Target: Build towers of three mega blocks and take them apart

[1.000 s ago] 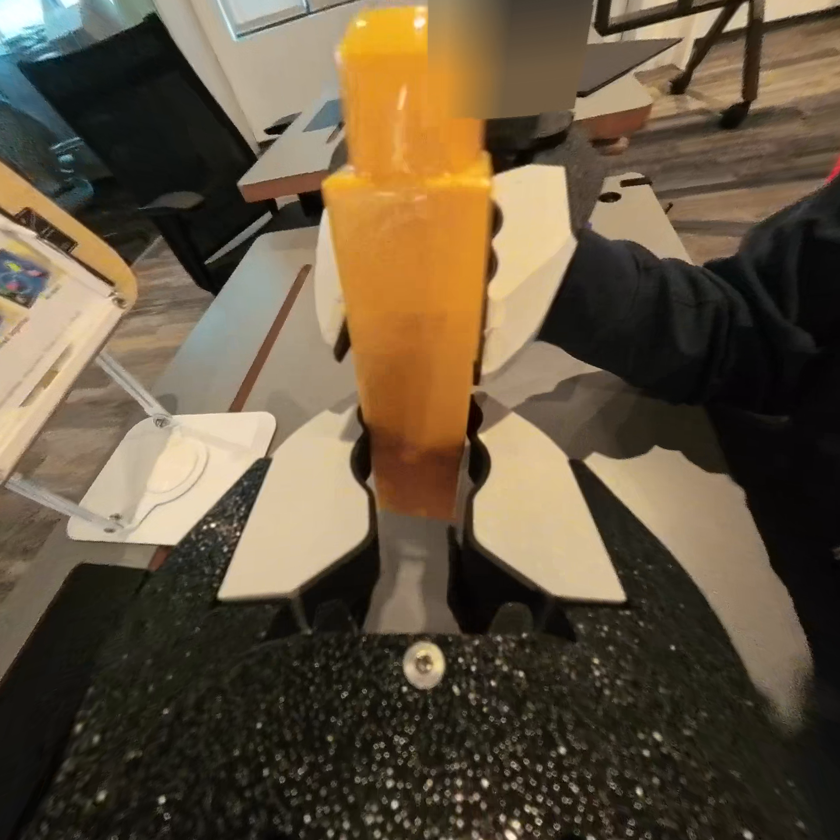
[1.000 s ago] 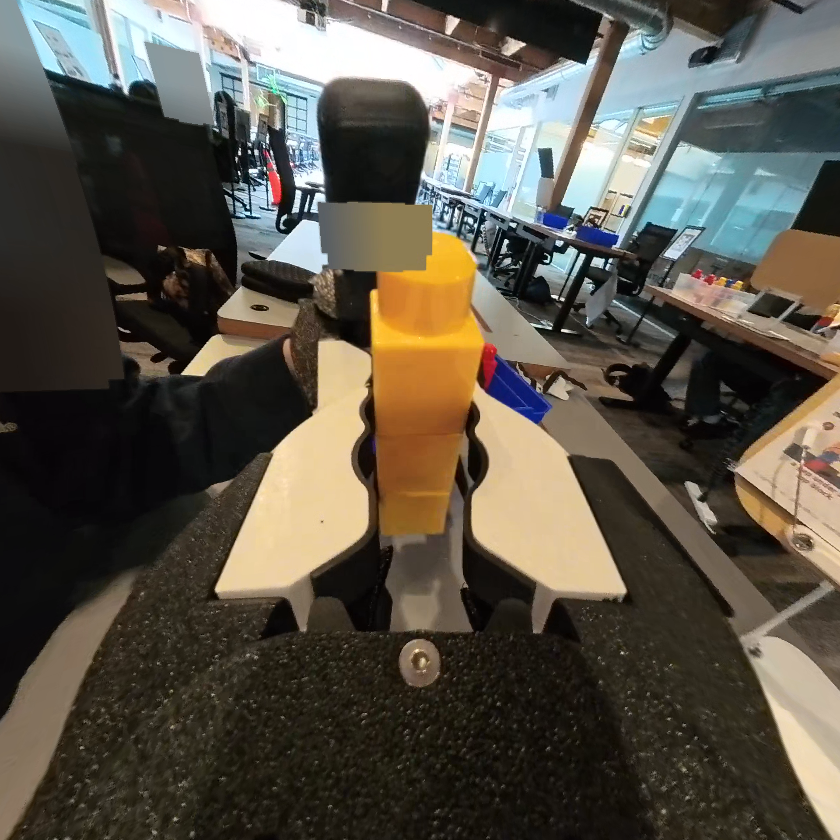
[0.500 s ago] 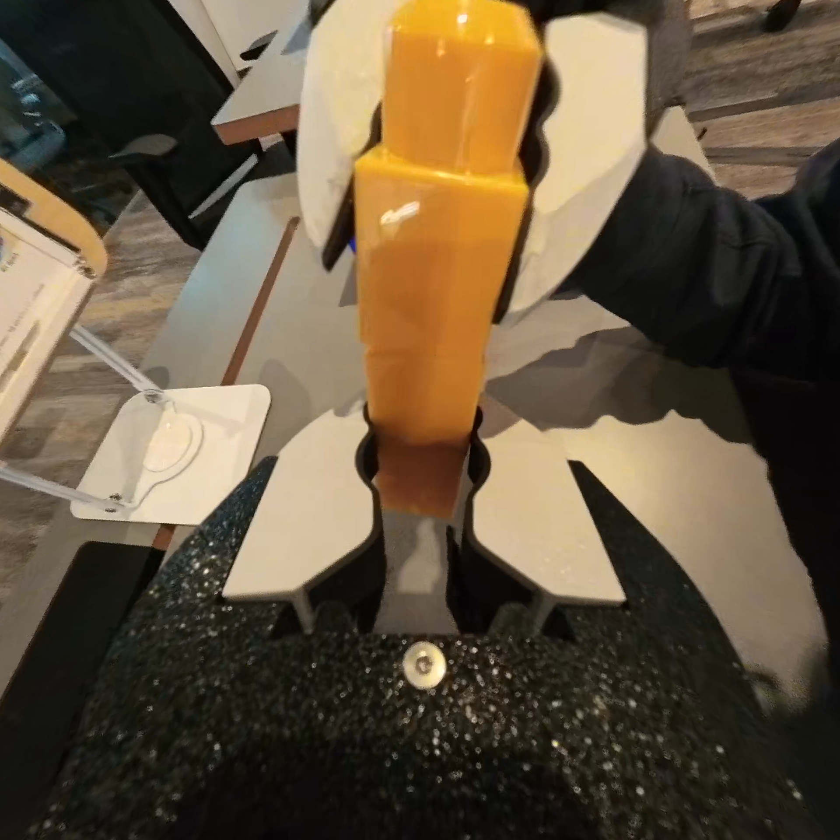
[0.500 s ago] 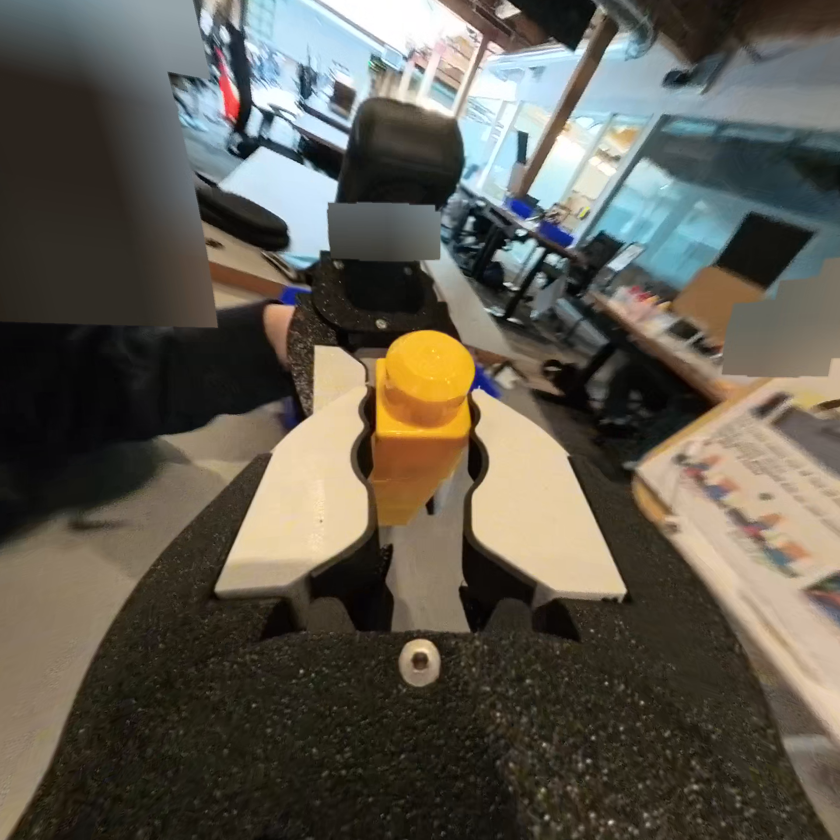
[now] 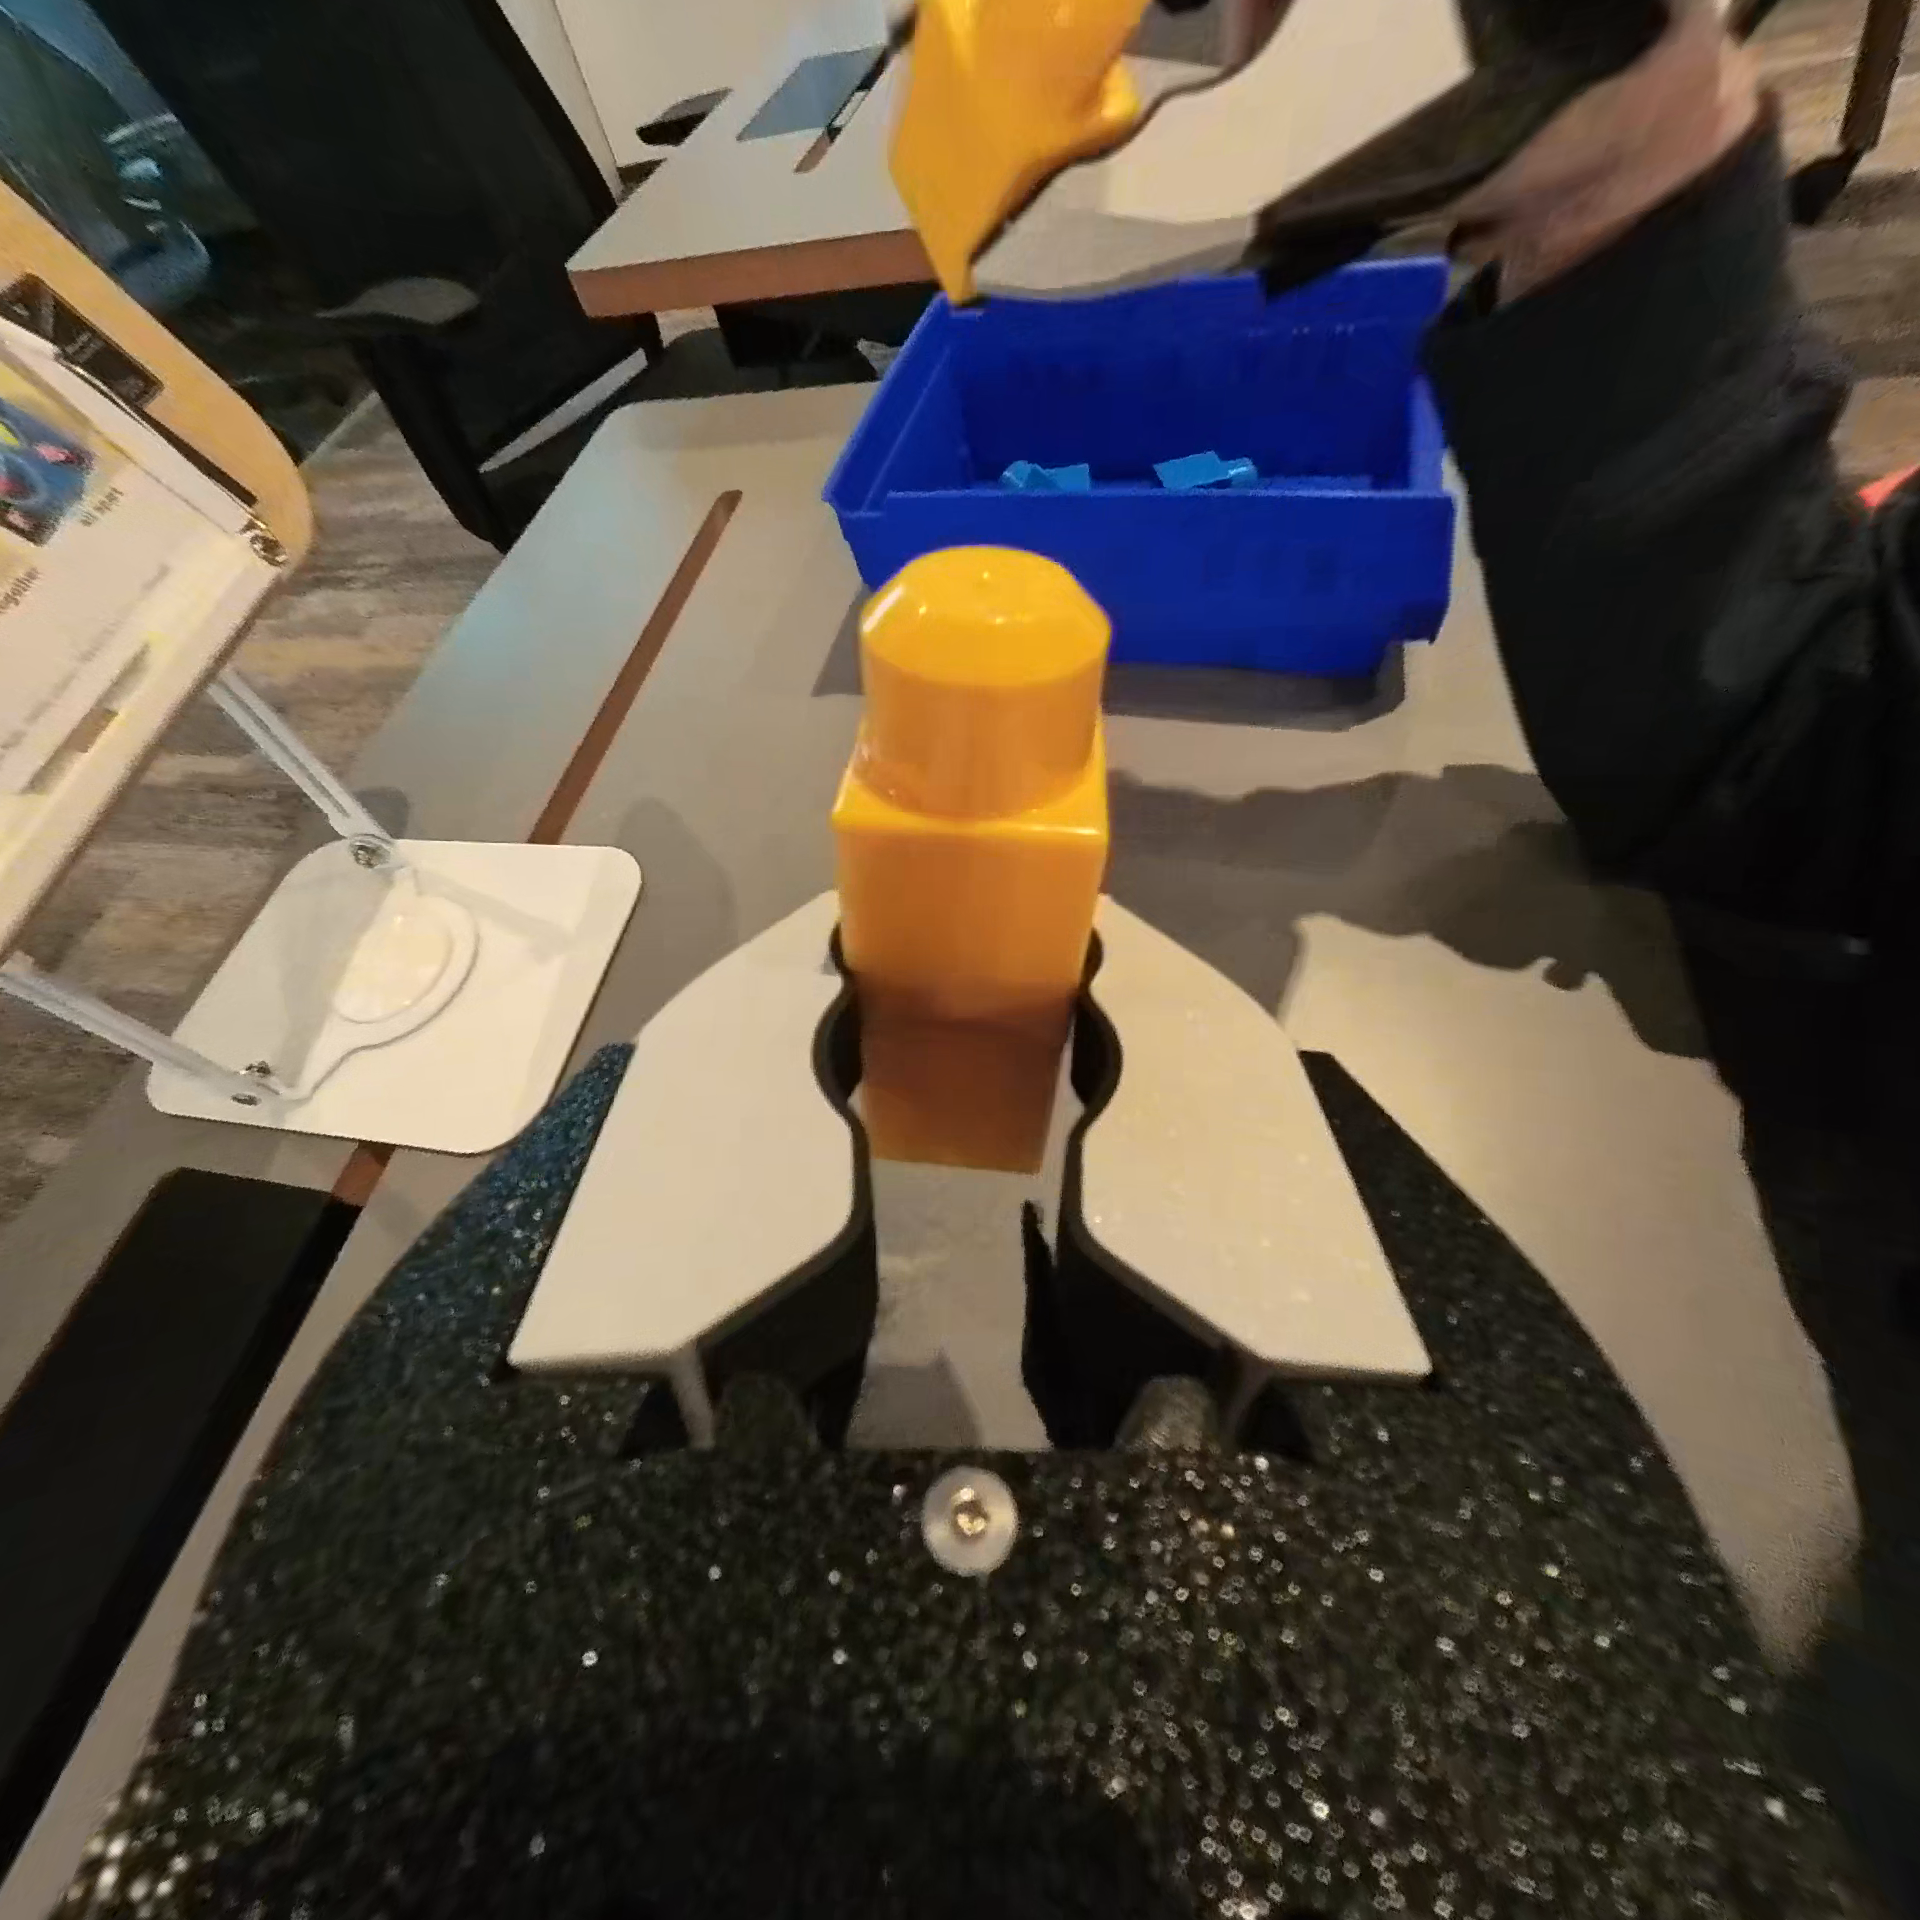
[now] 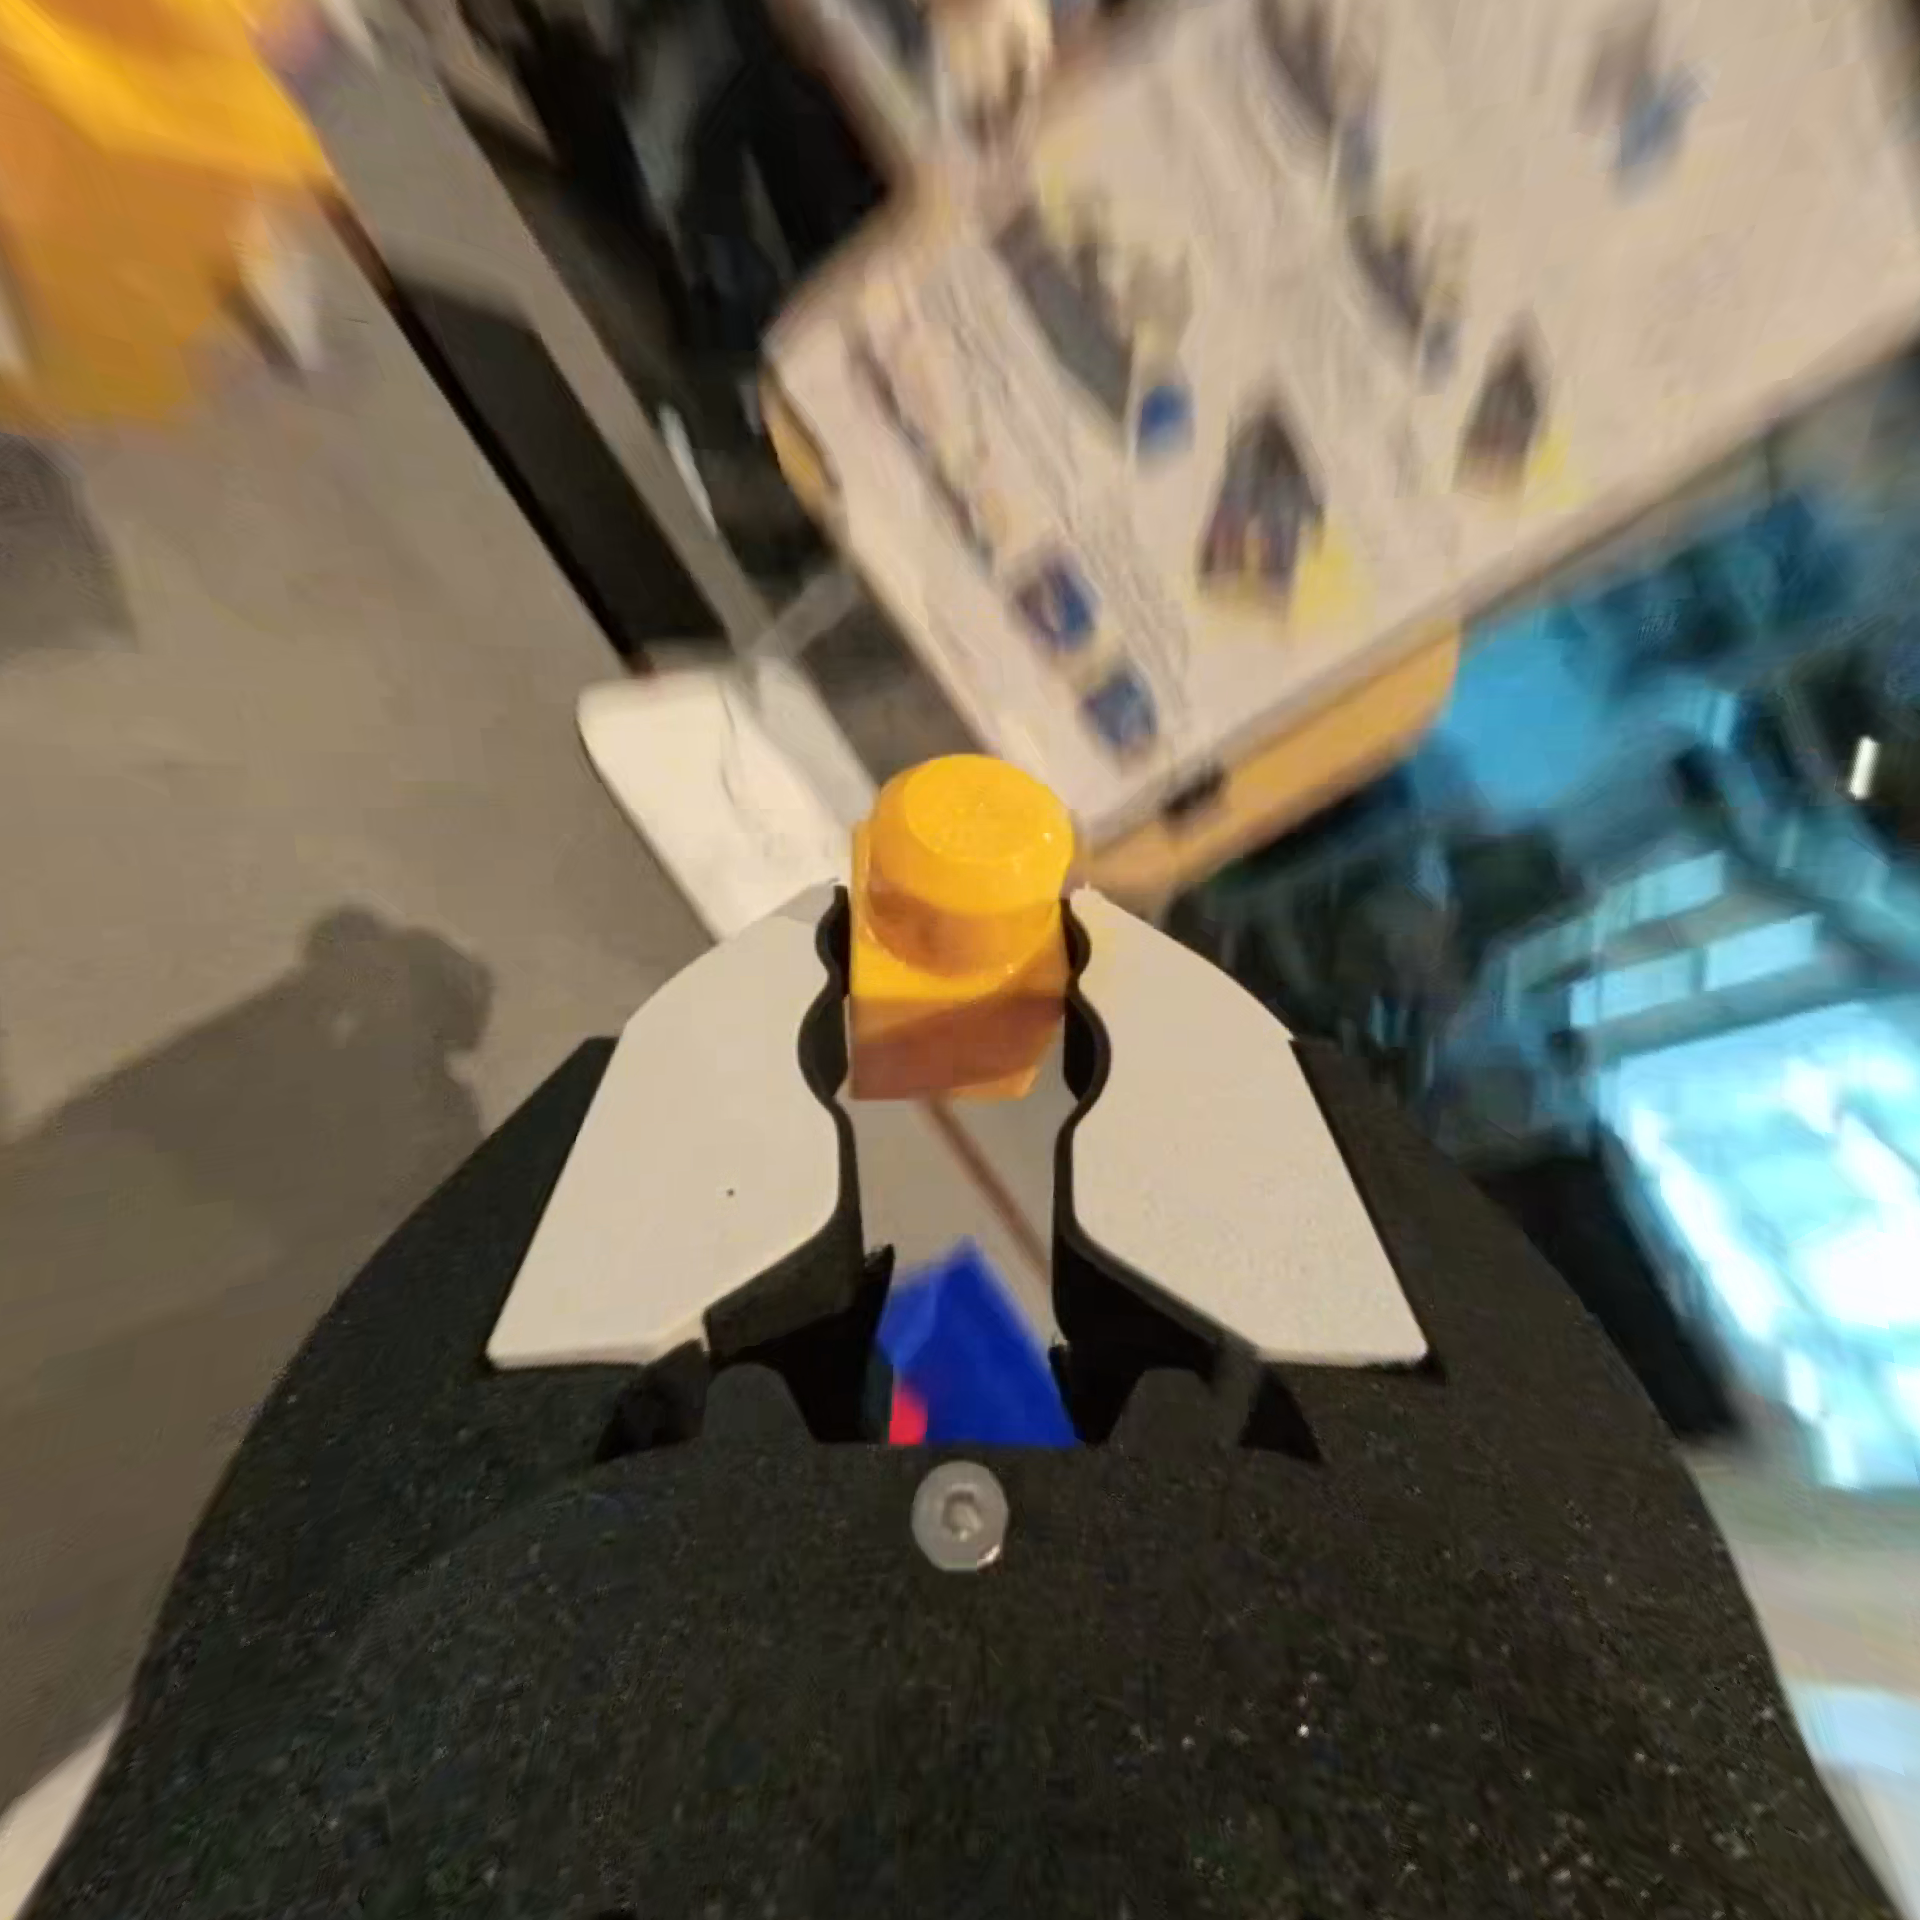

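Observation:
My left gripper [image 5: 966, 925] is shut on the lower part of an orange stack of two mega blocks [image 5: 971, 831], which stands upright with its round stud on top. My right gripper [image 6: 961, 904] is shut on a single orange block [image 6: 961, 956], stud pointing away from the camera. That block also shows at the top of the left wrist view [image 5: 997, 114], tilted above the near rim of the blue bin [image 5: 1143, 561]. The right wrist view is heavily blurred; the orange stack is a smear at its upper left [image 6: 135, 208].
The blue bin stands at the back of the grey table [image 5: 1351, 1039] and holds a few blue blocks [image 5: 1195, 473]. A white stand base [image 5: 395, 987] with a poster board [image 5: 94, 582] sits at the left edge. A dark sleeve [image 5: 1662, 623] fills the right side.
The right gripper has pulled the top orange block off the three-block stack and swung up and away over the blue bin. The left gripper keeps the two remaining blocks.

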`<state>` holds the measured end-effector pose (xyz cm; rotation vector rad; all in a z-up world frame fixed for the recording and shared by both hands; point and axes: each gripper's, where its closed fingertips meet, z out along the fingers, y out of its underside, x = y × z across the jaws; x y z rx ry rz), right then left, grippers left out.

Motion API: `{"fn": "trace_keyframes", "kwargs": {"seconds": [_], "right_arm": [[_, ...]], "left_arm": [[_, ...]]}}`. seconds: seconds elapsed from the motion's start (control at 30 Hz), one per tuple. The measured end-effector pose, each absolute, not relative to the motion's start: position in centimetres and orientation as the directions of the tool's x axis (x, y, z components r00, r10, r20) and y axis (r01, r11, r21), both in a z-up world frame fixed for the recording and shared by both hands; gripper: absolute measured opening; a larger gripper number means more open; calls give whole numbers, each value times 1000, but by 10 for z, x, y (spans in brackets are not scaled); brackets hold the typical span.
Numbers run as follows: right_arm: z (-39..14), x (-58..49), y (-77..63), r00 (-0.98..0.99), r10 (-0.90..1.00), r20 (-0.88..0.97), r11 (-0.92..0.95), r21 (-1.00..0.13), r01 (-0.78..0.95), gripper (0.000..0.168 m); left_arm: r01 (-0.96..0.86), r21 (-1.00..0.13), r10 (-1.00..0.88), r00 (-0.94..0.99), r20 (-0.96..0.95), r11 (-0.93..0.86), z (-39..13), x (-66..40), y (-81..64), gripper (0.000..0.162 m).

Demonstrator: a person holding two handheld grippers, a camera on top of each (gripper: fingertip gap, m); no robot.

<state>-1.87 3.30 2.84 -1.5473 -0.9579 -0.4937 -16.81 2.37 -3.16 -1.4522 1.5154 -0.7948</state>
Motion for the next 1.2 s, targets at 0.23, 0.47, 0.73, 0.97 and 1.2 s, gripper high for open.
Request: {"fn": "trace_keyframes", "kwargs": {"seconds": [0.23, 0.47, 0.73, 0.97, 1.2], "right_arm": [[-76, 139, -11, 913, 139, 384, -713, -601, 361, 37], [-124, 171, -22, 984, 1, 175, -844, -528, 95, 55], [-36, 73, 23, 927, 335, 167, -442, -841, 311, 72], [34, -117, -8, 448, 839, 310, 152, -923, 352, 60], [8, -180, -8, 294, 887, 357, 203, -872, 446, 60]], "left_arm": [[-441, -886, -978, 75, -196, 144, -31, -171, 28, 37], [-447, -883, -978, 68, -195, 145, -33, -170, 28, 37], [-448, -880, -979, 47, -199, 157, -34, -168, 24, 37], [-457, -867, -975, -3, -221, 198, -37, -161, 15, 37], [-455, -854, -966, -63, -251, 252, -38, -155, 4, 37]]}}
